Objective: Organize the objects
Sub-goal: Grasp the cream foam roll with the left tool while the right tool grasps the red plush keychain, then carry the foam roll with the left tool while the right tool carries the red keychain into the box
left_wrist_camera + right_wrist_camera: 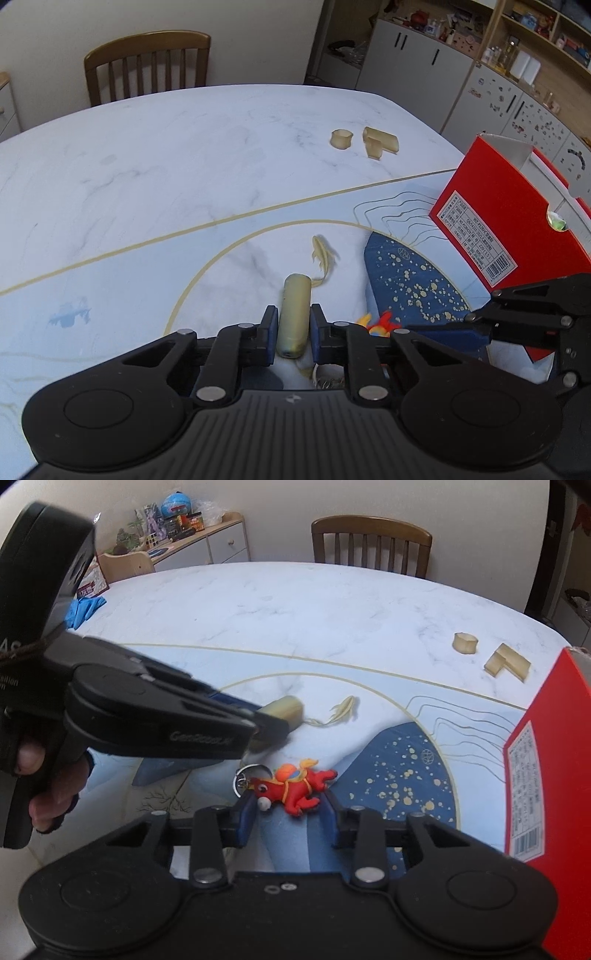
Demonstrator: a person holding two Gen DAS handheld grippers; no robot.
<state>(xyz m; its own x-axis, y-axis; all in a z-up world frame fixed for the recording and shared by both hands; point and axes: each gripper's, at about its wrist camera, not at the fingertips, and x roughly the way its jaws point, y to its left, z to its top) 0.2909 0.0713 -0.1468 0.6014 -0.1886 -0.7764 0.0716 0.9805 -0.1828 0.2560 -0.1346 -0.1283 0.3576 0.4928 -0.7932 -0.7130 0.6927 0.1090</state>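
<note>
2 hand-held tools work side by side over the table [155, 155], each addressing 1 item. The left tool [293, 325] is closed on a pale cylinder [293, 317], its pads pressing both long sides; the cylinder points straight ahead between the fingers, which suits a lengthwise carry. The right tool [290, 812] straddles a red toy keychain [295, 788], whose metal ring [245, 777] lies just ahead of its left finger. Its pads sit close to the toy, but contact cannot be told from this view; the toy appears to rest on the table. A red box [517, 218] stands ahead and right of both tools, the likely destination for the items. Far ahead of the tools, near the box's far corner, a pale ring piece [340, 139] and a pale T-shaped piece [380, 144] lie just beside each other, not yet collected.
</note>
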